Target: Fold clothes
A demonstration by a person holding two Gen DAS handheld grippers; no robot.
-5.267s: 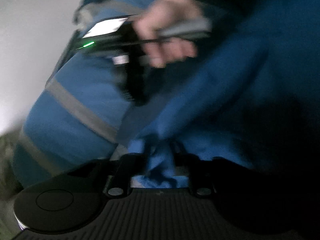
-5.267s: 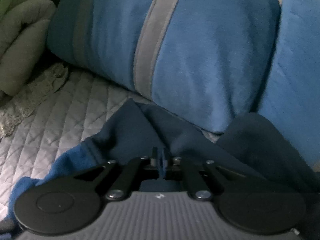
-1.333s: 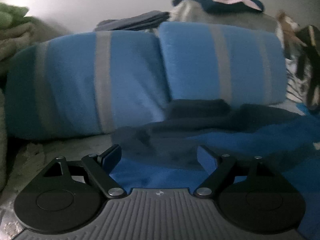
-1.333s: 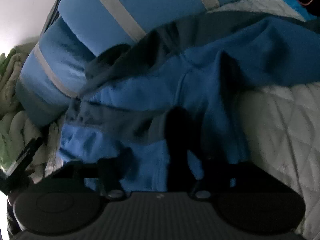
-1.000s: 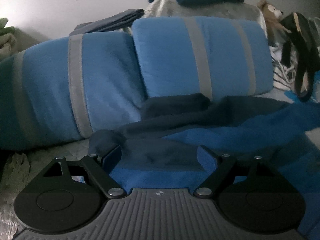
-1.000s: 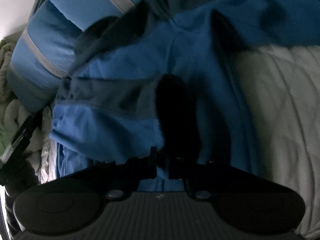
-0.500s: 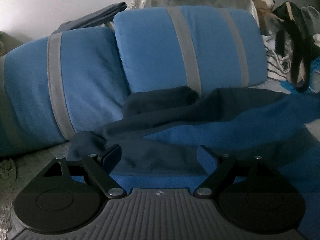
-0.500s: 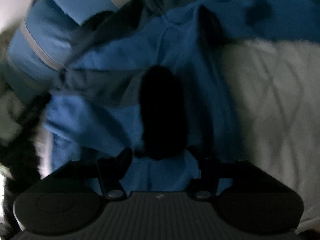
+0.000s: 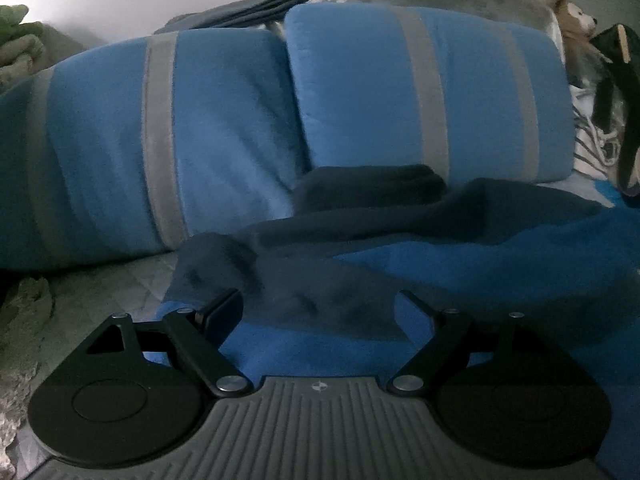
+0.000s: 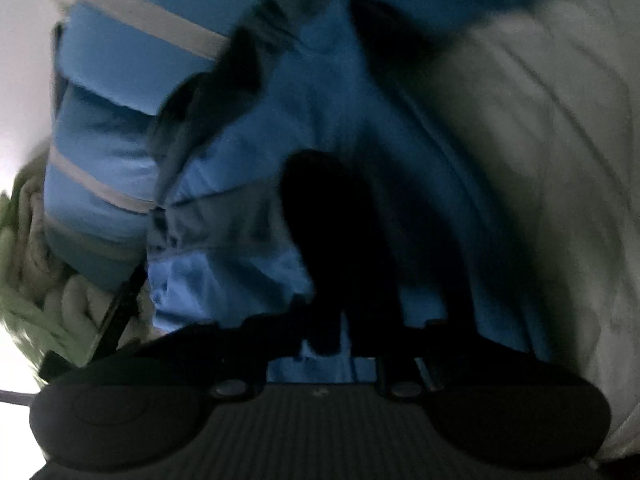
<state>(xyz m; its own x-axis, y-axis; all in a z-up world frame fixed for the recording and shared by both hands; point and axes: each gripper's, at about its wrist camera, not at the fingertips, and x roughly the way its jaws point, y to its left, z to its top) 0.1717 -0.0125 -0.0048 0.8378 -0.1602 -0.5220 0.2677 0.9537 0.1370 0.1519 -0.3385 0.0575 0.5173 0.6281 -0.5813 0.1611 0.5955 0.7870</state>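
A blue garment (image 9: 460, 276) with a navy band (image 9: 320, 292) lies crumpled on the bed against the pillows. My left gripper (image 9: 318, 304) hovers low over the navy band, open, with nothing held between its fingers (image 9: 224, 308). In the dark, blurred right wrist view the same garment (image 10: 248, 216) spreads below. A dark navy fold (image 10: 320, 208) of it runs down into my right gripper (image 10: 346, 320). The right gripper's jaws look drawn in on that fold.
Two blue pillows with grey stripes (image 9: 220, 140) (image 9: 420, 92) lean behind the garment. Folded grey clothes (image 9: 256, 4) sit on top of them. A green blanket (image 10: 32, 280) lies left, a soft toy (image 9: 572, 20) and black strap (image 9: 624, 120) right. The pale quilted bedcover (image 10: 540, 160) shows to the right.
The left gripper stayed open and drifted a little over the navy band. The right gripper's jaws parted half a second ago and have since narrowed on the dark fold, amid fast motion.
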